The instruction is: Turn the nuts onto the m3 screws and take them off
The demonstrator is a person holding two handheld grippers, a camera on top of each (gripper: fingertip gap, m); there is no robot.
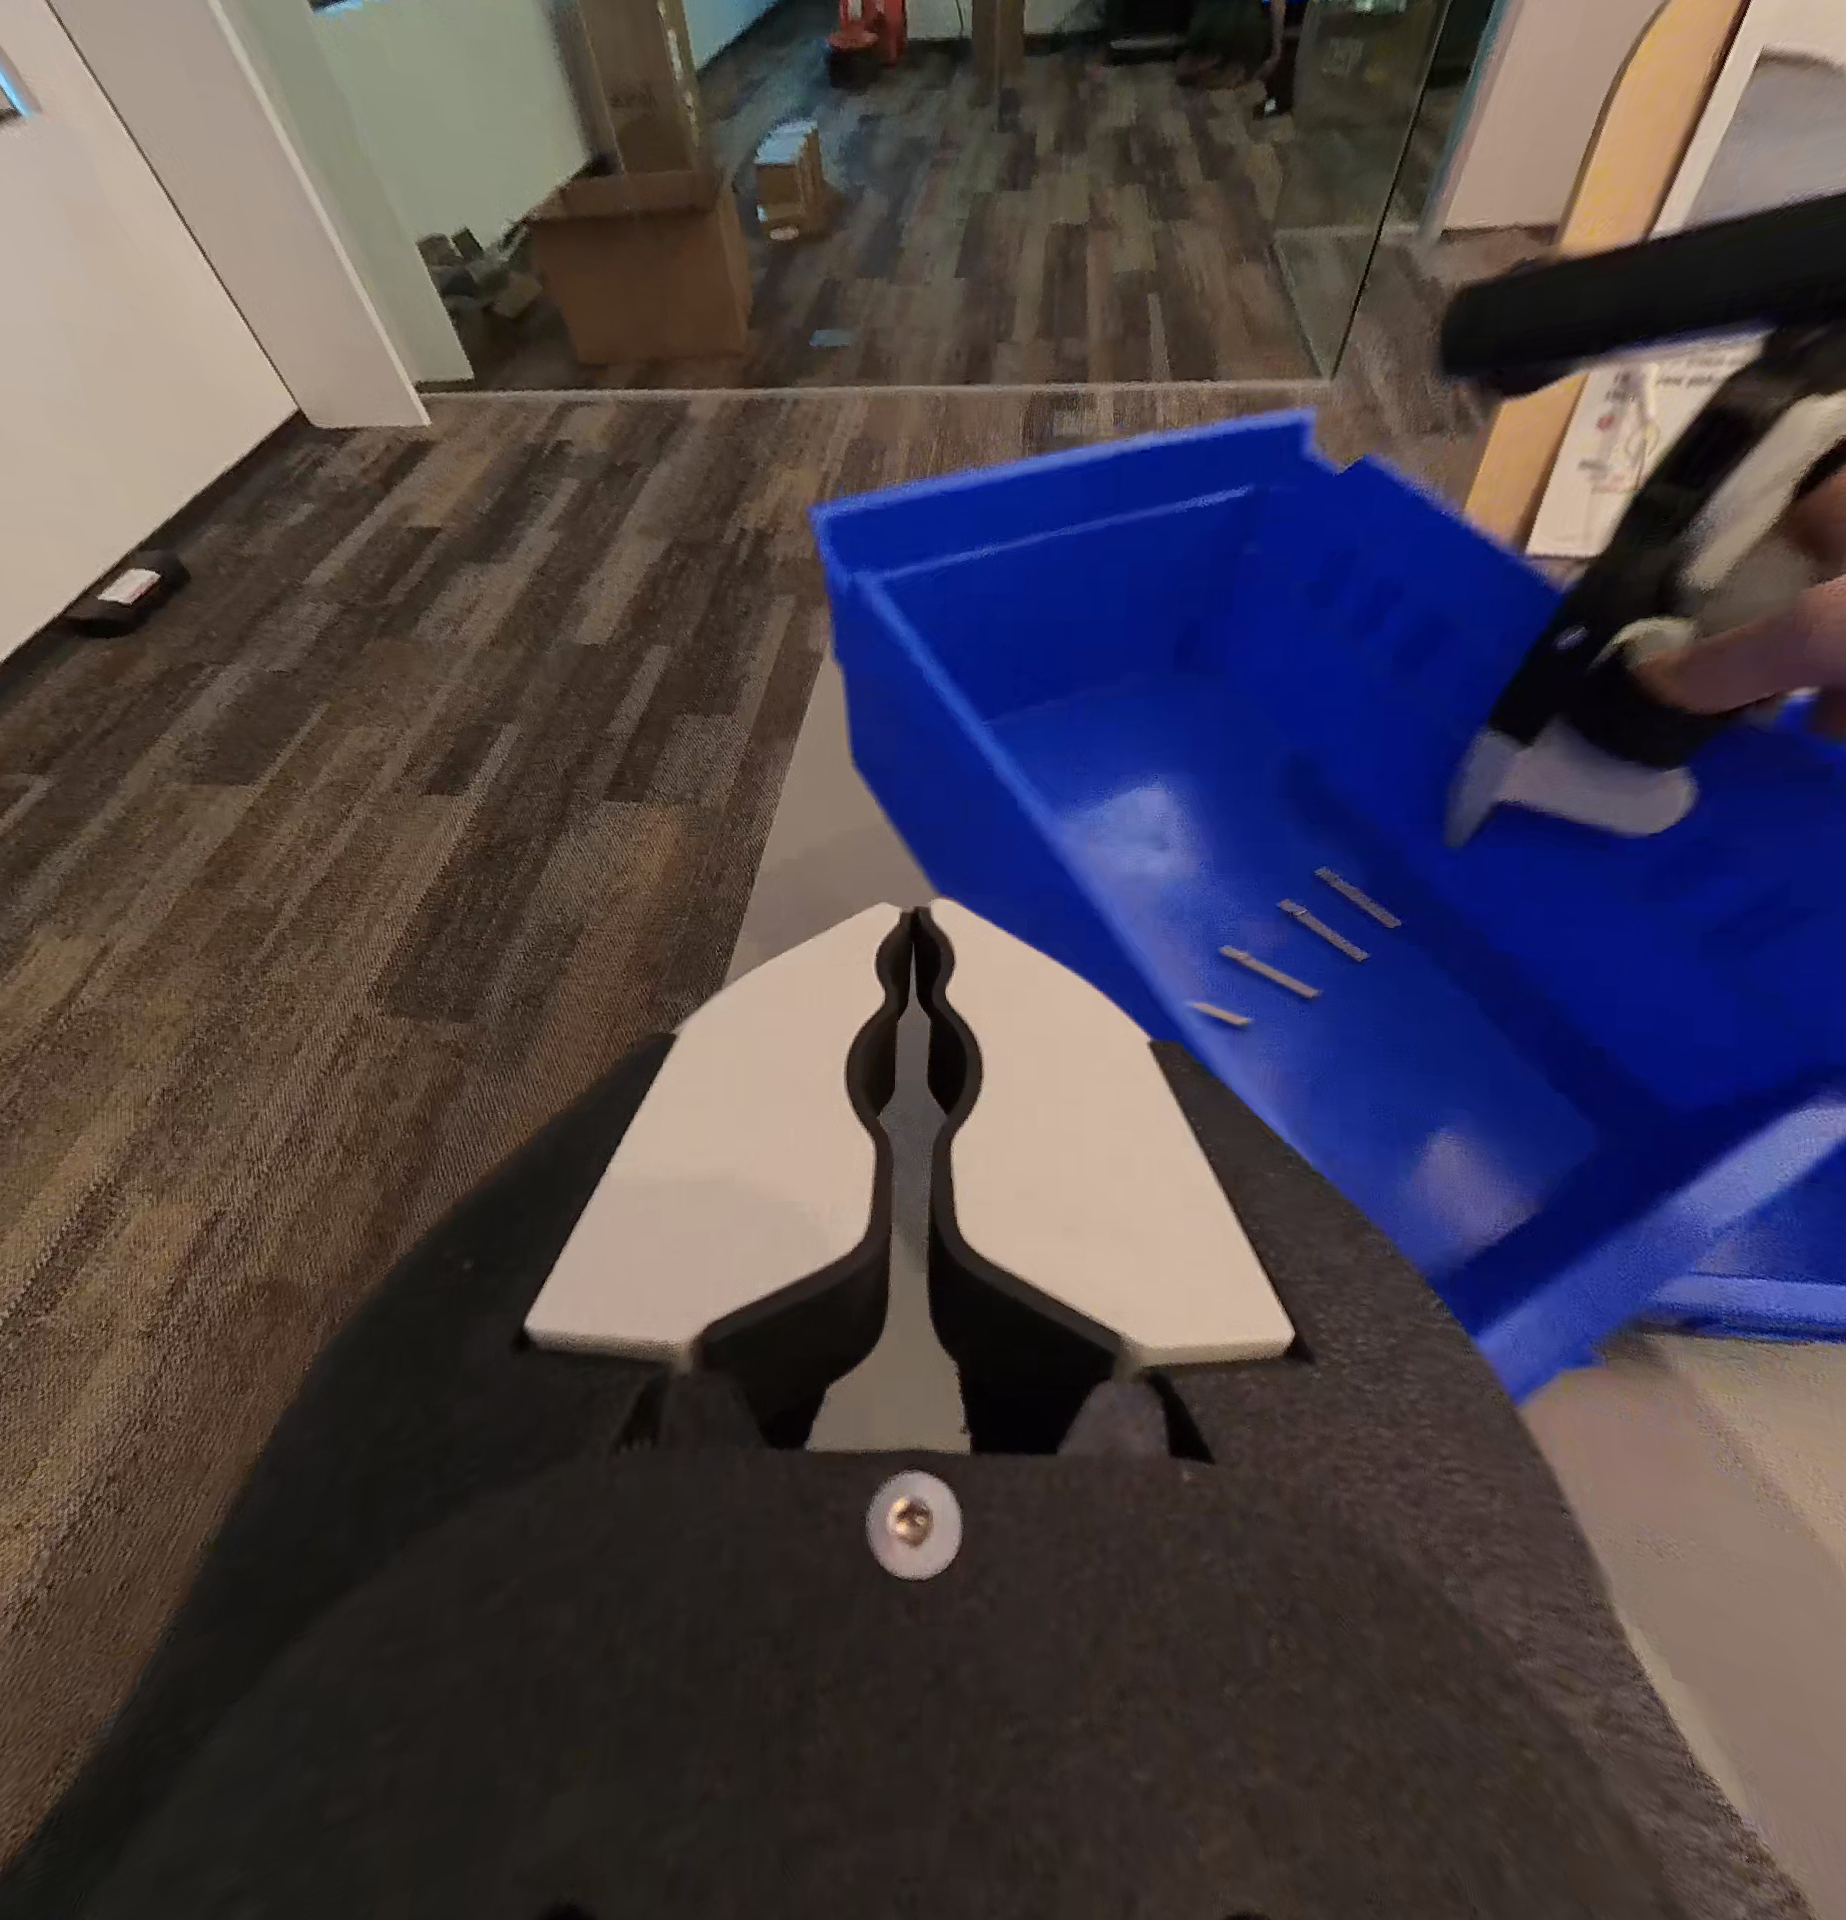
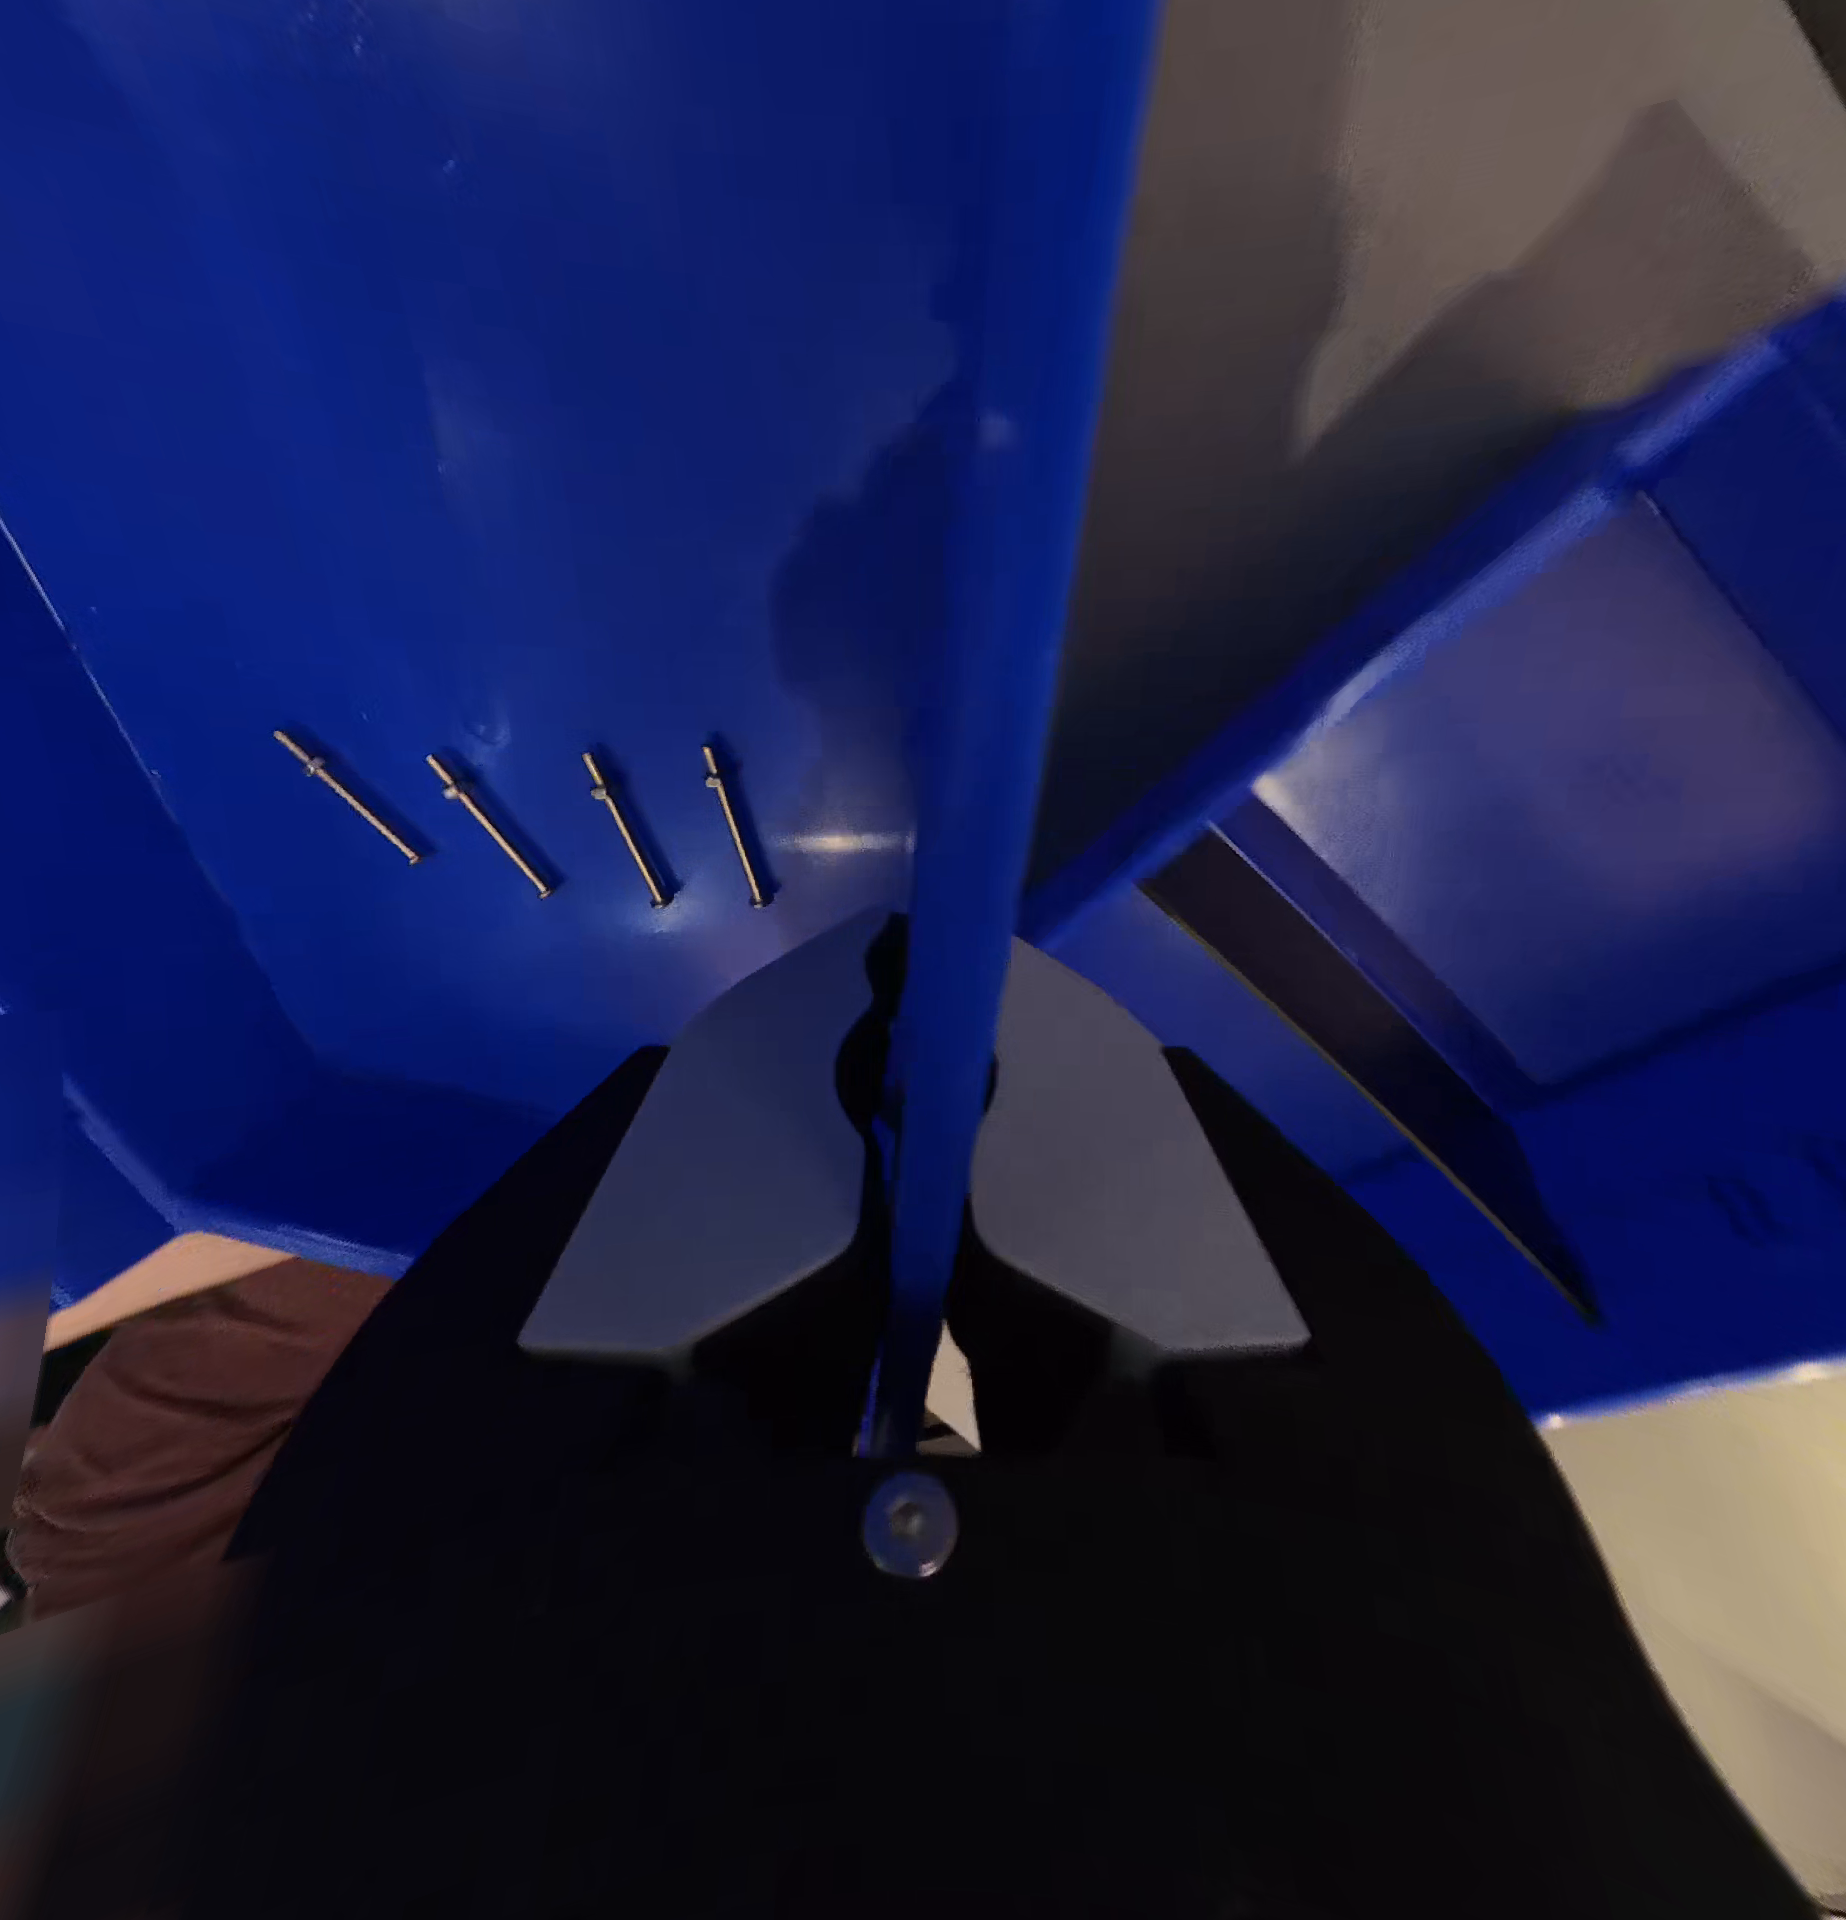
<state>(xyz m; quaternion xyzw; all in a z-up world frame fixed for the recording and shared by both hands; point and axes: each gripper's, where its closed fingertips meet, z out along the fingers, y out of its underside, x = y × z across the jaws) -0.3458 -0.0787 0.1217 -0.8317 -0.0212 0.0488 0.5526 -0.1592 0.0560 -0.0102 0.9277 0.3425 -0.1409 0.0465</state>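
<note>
Our right gripper [image 2: 924, 1049] pinches the blue bin's [image 1: 1054, 582] side wall, likely to position it. Four m3 screws [image 2: 524, 821], nuts near their tips, lie centre-left on its floor. Our left gripper [image 1: 914, 920] hovers pressed together, empty.

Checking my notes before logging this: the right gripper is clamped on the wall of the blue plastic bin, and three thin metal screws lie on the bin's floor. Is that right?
Not quite: four thin metal screws lie on the floor, not three, as the right wrist view shows. The rest holds: the right gripper is clamped on the wall of the blue plastic bin.
</note>
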